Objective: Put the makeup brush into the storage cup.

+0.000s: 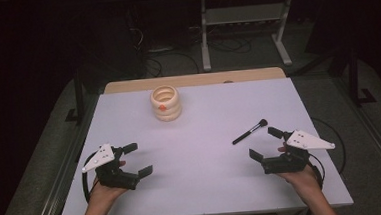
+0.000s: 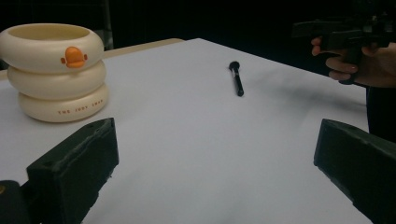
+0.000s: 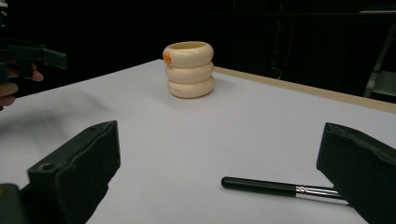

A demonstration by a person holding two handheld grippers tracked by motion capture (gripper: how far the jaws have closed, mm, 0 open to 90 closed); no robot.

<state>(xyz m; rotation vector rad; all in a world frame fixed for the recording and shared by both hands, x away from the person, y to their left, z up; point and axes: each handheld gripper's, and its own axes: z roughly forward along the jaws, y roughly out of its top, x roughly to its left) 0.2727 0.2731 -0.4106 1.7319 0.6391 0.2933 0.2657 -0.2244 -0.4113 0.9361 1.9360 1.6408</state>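
Lying on the white counter (image 1: 196, 152) toward its right side, the black-handled makeup brush (image 1: 249, 131) points its bristles away from the person, just ahead of the right claw (image 1: 265, 142), whose jaws stand wide apart with nothing between them. Left claw (image 1: 138, 160) likewise gapes empty near the counter's left edge, both hands held low and level, jaws aimed inward and forward. Farther back stands a cream three-ringed holder (image 1: 165, 103) bearing an orange duck mark; its small orange lettering is too blurred to read.
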